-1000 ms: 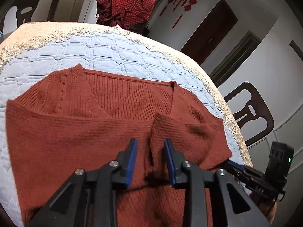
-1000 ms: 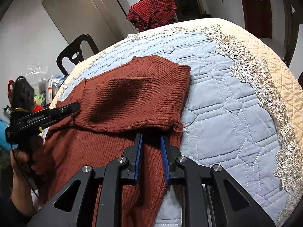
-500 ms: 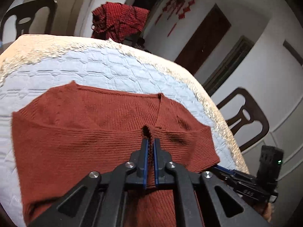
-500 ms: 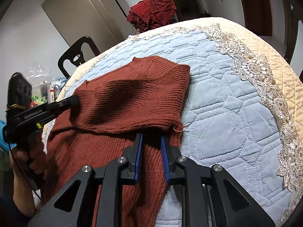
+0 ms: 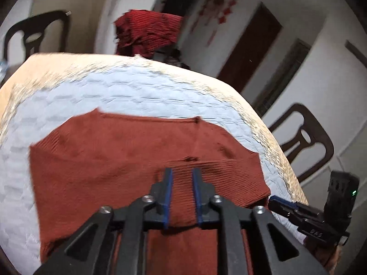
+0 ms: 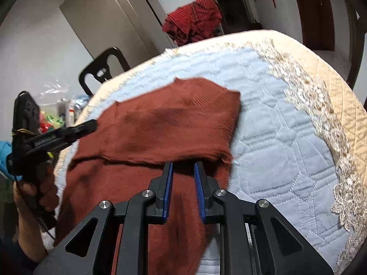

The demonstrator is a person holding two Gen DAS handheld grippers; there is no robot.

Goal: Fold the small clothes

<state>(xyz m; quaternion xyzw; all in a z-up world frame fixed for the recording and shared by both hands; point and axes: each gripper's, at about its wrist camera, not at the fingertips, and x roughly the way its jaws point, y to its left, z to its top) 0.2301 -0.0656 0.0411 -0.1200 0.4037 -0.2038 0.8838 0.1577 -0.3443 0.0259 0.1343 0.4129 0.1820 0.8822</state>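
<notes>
Rust-red knit sweater (image 5: pixel 110 160) lies partly folded on the light-blue quilted table cover (image 6: pixel 286 142), its upper part doubled over toward the near edge. Left gripper (image 5: pixel 182 174) jaws opening, fabric between them, pads not pressing. Right gripper (image 6: pixel 183 171) holds narrow over the folded edge at the sweater's right side; grip cannot be told. Red plaid cloth (image 6: pixel 195 16) beyond the cover.
</notes>
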